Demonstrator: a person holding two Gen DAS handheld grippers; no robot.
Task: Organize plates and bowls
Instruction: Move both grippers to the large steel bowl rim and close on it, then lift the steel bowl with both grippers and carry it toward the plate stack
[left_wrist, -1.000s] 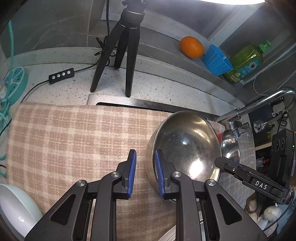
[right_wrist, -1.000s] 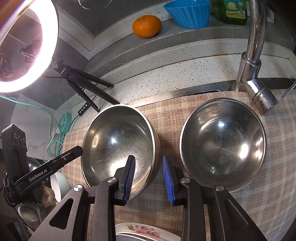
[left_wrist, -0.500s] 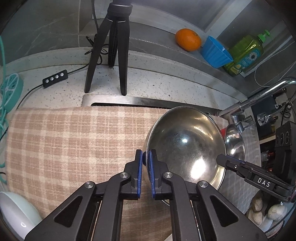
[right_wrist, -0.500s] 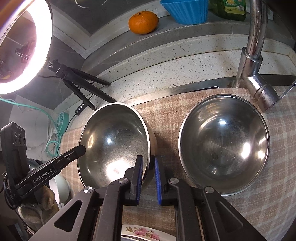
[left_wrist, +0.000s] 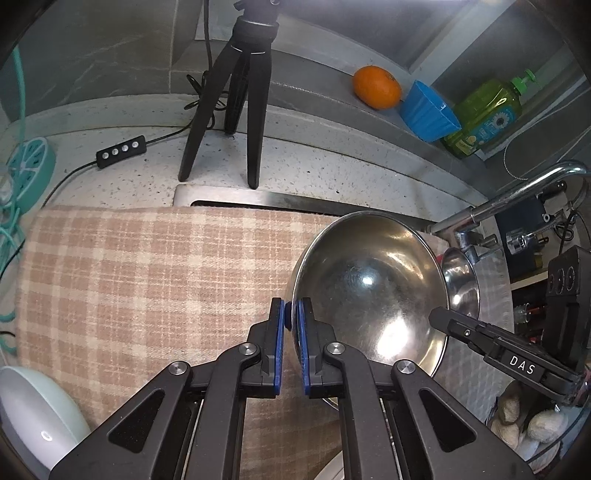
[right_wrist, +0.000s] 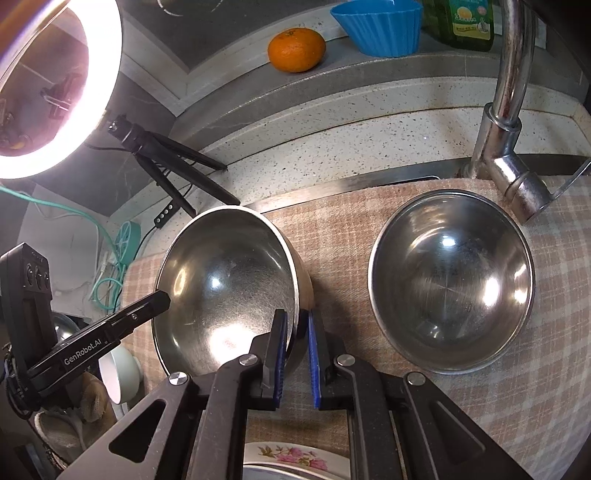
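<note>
Gripping opposite sides of one steel bowl (right_wrist: 225, 291), both tools are seen clamped on its rim. The left tool (left_wrist: 291, 325) has its blue pads closed tight on the bowl's left edge, one pad outside the wall and one inside. The right tool (right_wrist: 297, 332) is closed in the same way on the bowl's right edge, with the thin rim pinched between its pads. The jaws of both tools have just been closing, and the rim is now caught between them.

The held bowl is tilted, its far edge raised above the checked cloth (left_wrist: 147, 280) that is spread over the sink area. In the right wrist view, the left tool is seen entering from the lower left, its tip meeting the bowl's rim.

A second steel bowl (right_wrist: 450, 284) sits upright on the same cloth, to the right of the held bowl and apart from it. It is placed just in front of the tap (right_wrist: 506, 122).

A floral plate (right_wrist: 291, 458) is partly visible at the bottom edge of the right wrist view, below the right tool. A pale bowl (left_wrist: 33, 417) is seen at the lower left corner of the left wrist view.

On the ledge behind the bench (left_wrist: 314, 166), an orange (left_wrist: 376, 86), a blue cup (left_wrist: 428, 112) and a green soap bottle (left_wrist: 487, 114) stand in a row. A black tripod (left_wrist: 236, 96) stands on the bench.
</note>
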